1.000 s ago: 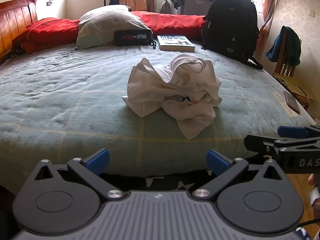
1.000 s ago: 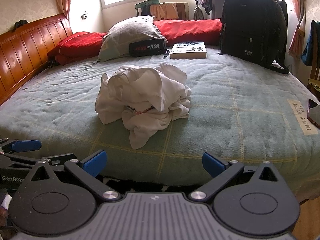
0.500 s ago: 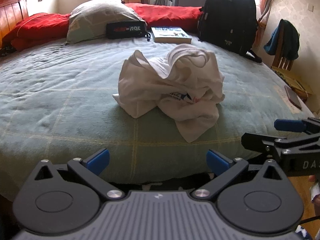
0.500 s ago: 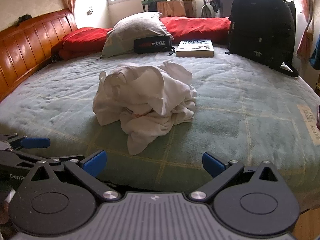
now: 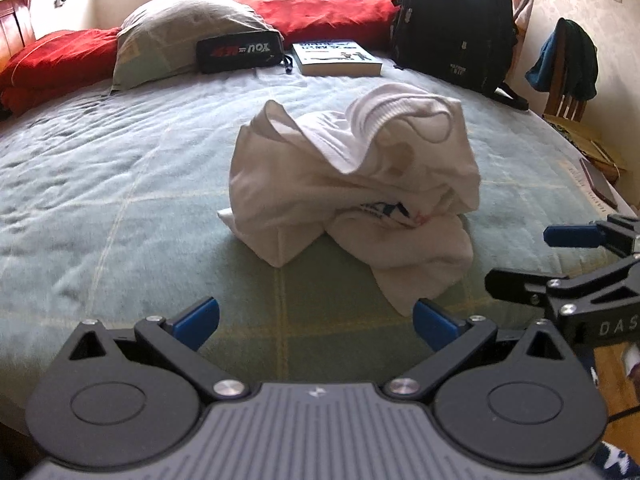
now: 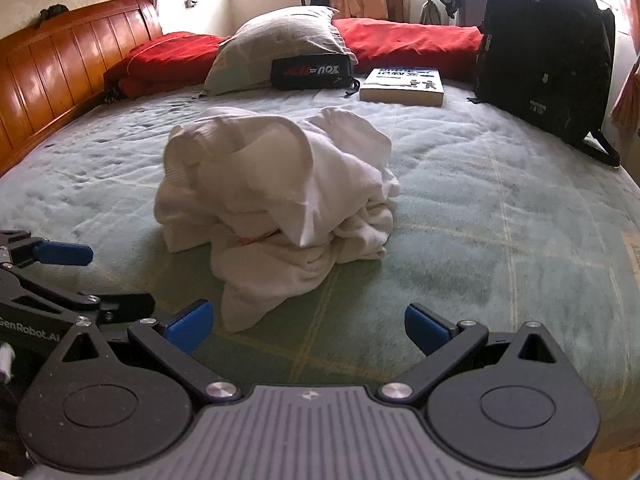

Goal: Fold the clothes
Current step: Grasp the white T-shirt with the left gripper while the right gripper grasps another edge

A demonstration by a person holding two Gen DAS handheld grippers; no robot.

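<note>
Black left gripper [image 5: 316, 320] and right gripper [image 6: 308, 324], blue-tipped jaws, silver screws.

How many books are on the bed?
1. The book lies at the far side of the bed, between the black pouch and the backpack. More could hide behind the backpack or pillow.

Left gripper [image 5: 316, 322] jaws wide, right gripper [image 6: 308, 326] likewise, side by side

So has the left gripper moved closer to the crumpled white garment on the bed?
Yes. The left gripper has advanced toward the crumpled white garment, which now looms larger against the book behind.
</note>
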